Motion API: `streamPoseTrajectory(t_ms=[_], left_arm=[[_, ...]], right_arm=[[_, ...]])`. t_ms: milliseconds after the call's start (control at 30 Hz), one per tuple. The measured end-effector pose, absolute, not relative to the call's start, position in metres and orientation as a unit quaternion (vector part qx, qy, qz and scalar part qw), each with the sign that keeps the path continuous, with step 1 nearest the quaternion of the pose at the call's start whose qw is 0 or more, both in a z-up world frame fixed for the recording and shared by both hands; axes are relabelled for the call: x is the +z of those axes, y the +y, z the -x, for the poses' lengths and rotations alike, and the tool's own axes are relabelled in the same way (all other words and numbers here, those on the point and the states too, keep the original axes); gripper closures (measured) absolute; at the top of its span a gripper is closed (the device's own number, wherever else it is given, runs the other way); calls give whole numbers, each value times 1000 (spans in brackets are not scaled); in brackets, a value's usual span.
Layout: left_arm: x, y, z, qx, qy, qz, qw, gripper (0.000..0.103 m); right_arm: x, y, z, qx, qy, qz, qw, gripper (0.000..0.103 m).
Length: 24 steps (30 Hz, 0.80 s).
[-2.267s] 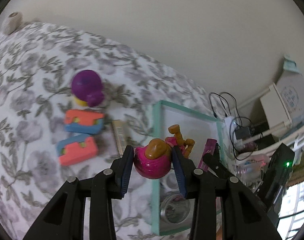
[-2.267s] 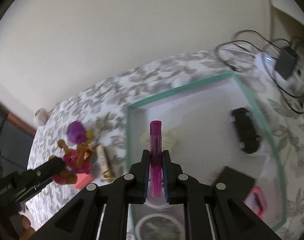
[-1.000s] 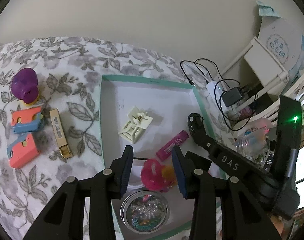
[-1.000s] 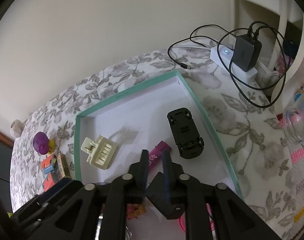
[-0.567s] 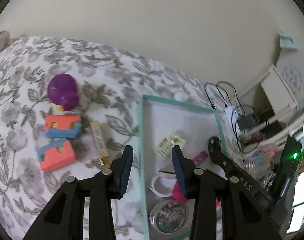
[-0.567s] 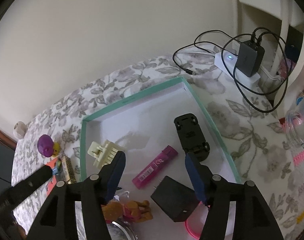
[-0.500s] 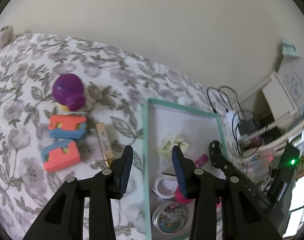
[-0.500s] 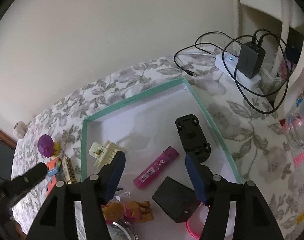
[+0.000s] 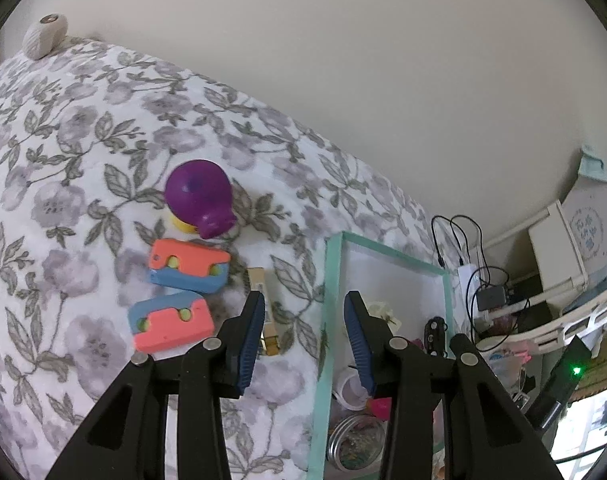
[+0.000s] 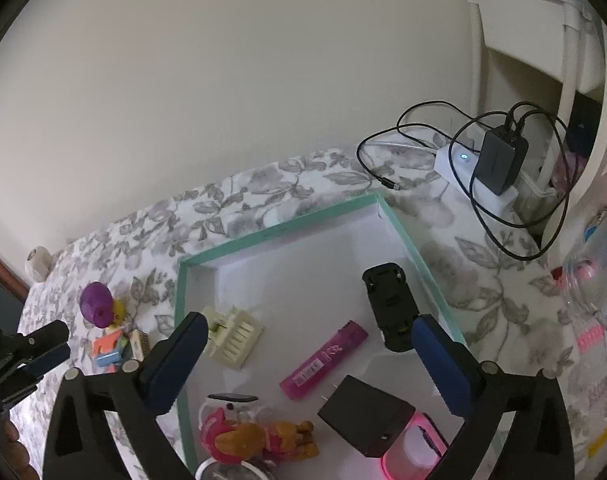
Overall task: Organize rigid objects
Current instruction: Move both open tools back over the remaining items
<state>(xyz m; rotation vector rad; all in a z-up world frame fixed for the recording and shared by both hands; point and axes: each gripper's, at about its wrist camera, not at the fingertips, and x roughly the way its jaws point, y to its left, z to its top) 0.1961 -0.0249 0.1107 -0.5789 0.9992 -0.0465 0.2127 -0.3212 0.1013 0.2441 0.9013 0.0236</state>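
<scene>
My left gripper is open and empty above the flowered bedspread, just left of the teal tray. A cream and gold bar lies partly behind its left finger. Further left lie two orange-and-blue blocks and a purple toy. My right gripper hangs over the tray, its jaws opening wide, touching nothing. Below them lies a pink lighter, with a black toy car, a cream hair clip, a black plug and a pink-and-orange figure around it.
A white power strip with a black charger and looped cables sits behind the tray at the right. A clear plastic bottle stands at the far right. A round tin fills the tray's near corner. The wall runs close behind the bed.
My right gripper has opened and left the pink lighter lying in the tray. My left gripper, now empty with the figure lying in the tray, has swung left over the bedspread toward the blocks.
</scene>
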Motion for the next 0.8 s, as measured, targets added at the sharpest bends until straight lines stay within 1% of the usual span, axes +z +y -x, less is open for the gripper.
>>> streamPoseTrajectory(t_ms=[200, 300, 433, 567, 667, 800], left_arm=[[116, -2, -191, 5, 462, 281, 841, 60], [118, 12, -188, 25, 457, 276, 845, 53], [114, 35, -185, 55, 458, 276, 843, 53], [107, 58, -182, 80, 466, 287, 833, 53], [100, 71, -180, 105, 481, 277, 825, 53], [87, 85, -179, 127, 498, 284, 810, 53]], right_arm=[[106, -300, -211, 0, 426, -66, 903, 0], [115, -284, -209, -8, 408, -33, 912, 0], [125, -257, -205, -37, 389, 24, 920, 0], [127, -234, -202, 4, 391, 16, 920, 0], [124, -216, -202, 30, 398, 12, 917, 0], [114, -179, -200, 65, 404, 47, 911, 0]])
